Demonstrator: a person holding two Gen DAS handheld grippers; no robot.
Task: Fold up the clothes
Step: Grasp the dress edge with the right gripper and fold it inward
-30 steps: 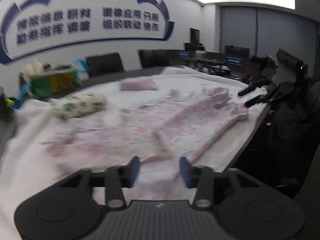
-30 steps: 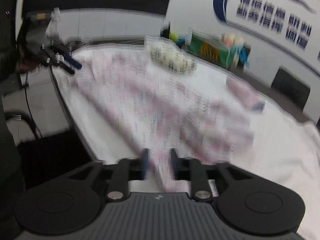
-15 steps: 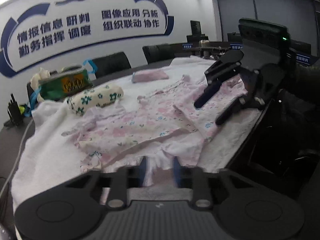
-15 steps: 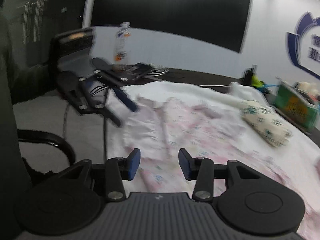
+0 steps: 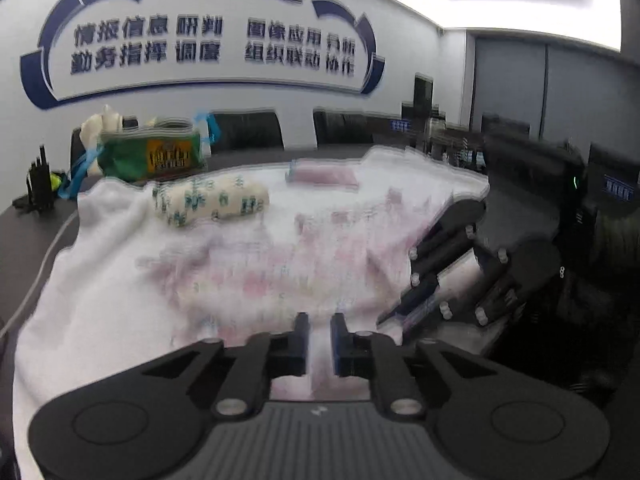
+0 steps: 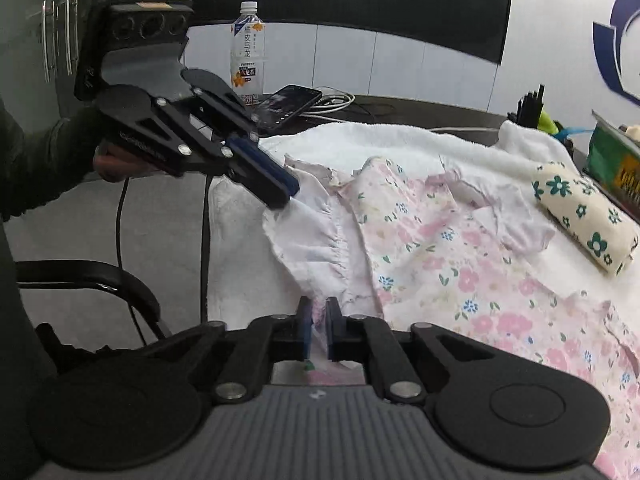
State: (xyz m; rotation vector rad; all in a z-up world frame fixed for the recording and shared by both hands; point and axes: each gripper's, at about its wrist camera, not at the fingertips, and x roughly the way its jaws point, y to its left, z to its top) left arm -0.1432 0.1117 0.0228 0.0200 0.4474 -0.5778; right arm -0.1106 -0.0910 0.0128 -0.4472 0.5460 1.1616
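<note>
Pinching the white ruffled hem of the floral garment (image 6: 460,264), the right gripper (image 6: 317,330) has cloth running up between its nearly closed fingers. On that same hem (its far corner), the left gripper (image 6: 280,190) clamps fabric. The garment lies spread on a white towel (image 6: 400,140), near a rolled floral bundle (image 6: 584,216).

Both wrist views face across the floral garment (image 6: 460,264).
</note>
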